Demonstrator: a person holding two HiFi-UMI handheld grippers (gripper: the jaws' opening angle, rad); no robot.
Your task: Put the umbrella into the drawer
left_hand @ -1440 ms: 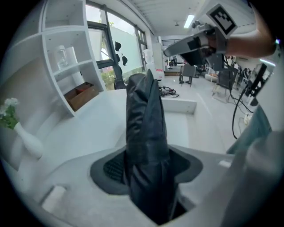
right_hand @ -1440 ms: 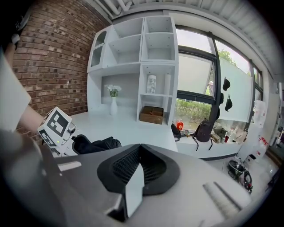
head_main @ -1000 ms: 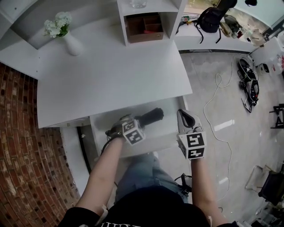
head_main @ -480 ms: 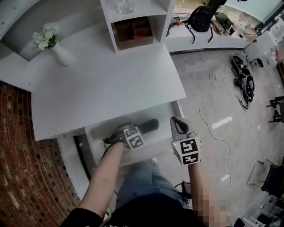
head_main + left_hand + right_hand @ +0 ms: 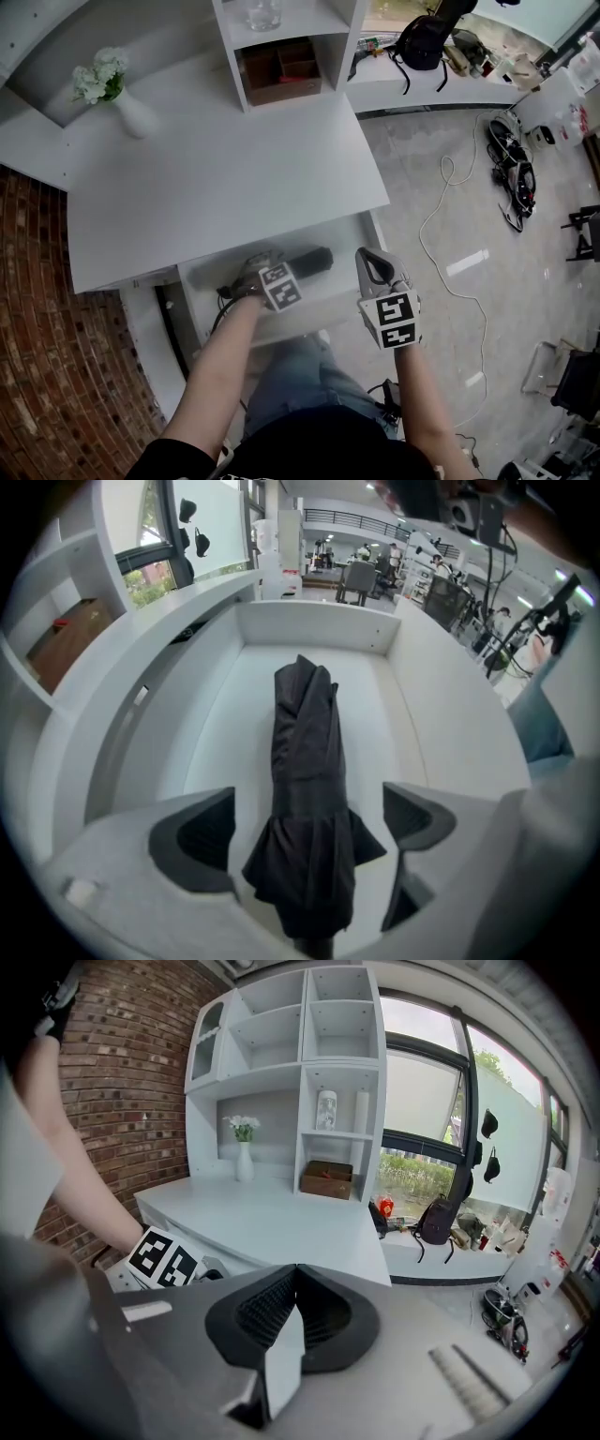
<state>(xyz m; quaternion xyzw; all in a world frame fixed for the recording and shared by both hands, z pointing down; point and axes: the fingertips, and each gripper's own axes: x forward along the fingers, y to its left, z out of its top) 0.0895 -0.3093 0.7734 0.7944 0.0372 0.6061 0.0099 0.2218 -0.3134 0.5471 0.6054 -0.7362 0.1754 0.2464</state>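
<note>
A folded black umbrella [image 5: 305, 789] lies lengthwise on the floor of the open white drawer [image 5: 314, 630]. My left gripper [image 5: 305, 832] points steeply down over its near end. Its jaws are opening, with the umbrella between them and a gap on each side, so the pads do not press on it. In the head view the left gripper [image 5: 255, 272] sits inside the drawer [image 5: 211, 272], and the umbrella [image 5: 307, 260] reaches to its right. My right gripper [image 5: 373, 267] hovers past the drawer's right end, shut with nothing in it; its pads meet in the right gripper view [image 5: 292, 1307].
The white desk top [image 5: 225, 178] overhangs the drawer's back. It carries a vase of flowers [image 5: 122, 98] and a shelf unit with a brown box [image 5: 278, 70]. A brick wall runs along the left. On the right are tiled floor, a white cable [image 5: 450, 216] and a black backpack [image 5: 422, 42].
My left gripper has sunk into the drawer with the umbrella, and its jaws have spread off it. The right gripper has stayed put.
</note>
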